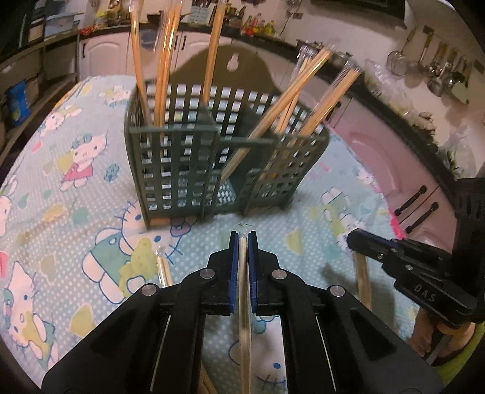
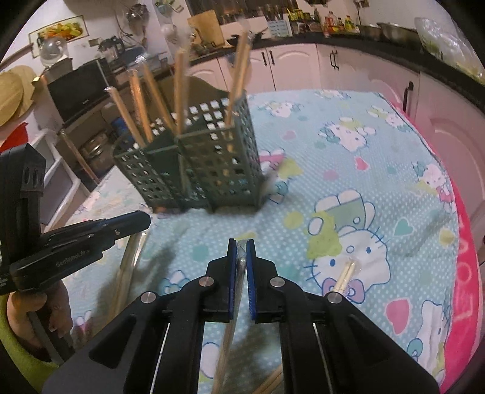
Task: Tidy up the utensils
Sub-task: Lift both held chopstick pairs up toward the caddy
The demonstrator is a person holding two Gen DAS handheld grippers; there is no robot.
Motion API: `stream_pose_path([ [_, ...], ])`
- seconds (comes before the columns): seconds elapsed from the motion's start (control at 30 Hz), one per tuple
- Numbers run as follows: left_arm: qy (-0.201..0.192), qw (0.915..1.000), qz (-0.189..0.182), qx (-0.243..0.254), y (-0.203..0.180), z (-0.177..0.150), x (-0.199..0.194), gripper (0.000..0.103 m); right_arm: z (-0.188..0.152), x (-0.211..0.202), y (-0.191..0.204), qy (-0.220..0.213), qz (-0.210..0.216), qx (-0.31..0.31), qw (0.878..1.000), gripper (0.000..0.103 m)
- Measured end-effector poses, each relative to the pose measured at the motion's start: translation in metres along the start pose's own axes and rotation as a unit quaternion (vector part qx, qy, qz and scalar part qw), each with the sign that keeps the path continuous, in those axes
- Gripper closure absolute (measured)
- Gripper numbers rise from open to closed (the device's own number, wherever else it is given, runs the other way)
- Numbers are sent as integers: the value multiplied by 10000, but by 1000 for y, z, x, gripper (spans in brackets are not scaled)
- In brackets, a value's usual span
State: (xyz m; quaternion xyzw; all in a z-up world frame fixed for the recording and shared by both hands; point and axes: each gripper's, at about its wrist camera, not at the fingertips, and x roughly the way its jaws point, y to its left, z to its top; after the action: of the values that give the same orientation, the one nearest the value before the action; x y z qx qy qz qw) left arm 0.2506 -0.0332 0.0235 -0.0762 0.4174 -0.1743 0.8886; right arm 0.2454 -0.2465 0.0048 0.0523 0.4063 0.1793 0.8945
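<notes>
A dark green lattice utensil holder (image 1: 194,157) stands on the Hello Kitty tablecloth (image 1: 75,194), with several wrapped chopstick pairs (image 1: 163,60) upright in its compartments. It also shows in the right wrist view (image 2: 212,169). My left gripper (image 1: 243,236) is shut on a wrapped chopstick pair (image 1: 244,288), just in front of the holder. My right gripper (image 2: 241,244) is shut on another wrapped chopstick pair (image 2: 239,272), in front and right of the holder. The right gripper shows in the left wrist view (image 1: 360,239) with its chopsticks hanging below (image 1: 362,282).
Loose wrapped chopsticks lie on the cloth (image 1: 162,266) (image 2: 348,275). The left gripper shows at the left of the right wrist view (image 2: 133,221). Kitchen cabinets (image 1: 379,157) and a counter with bottles (image 1: 257,25) surround the table. A pink cloth edge (image 2: 463,272) lies at the right.
</notes>
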Motion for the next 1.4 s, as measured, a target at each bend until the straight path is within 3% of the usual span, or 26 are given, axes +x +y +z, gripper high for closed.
stream_pose_path([
  [0.77, -1024, 9944, -250, 55, -8, 28, -86, 102, 27, -60, 59, -747, 366, -520, 9952, 96],
  [1.4, -1636, 9862, -214, 138, -3, 67, -124, 102, 70, -85, 86, -1346, 477, -706, 9872, 96],
])
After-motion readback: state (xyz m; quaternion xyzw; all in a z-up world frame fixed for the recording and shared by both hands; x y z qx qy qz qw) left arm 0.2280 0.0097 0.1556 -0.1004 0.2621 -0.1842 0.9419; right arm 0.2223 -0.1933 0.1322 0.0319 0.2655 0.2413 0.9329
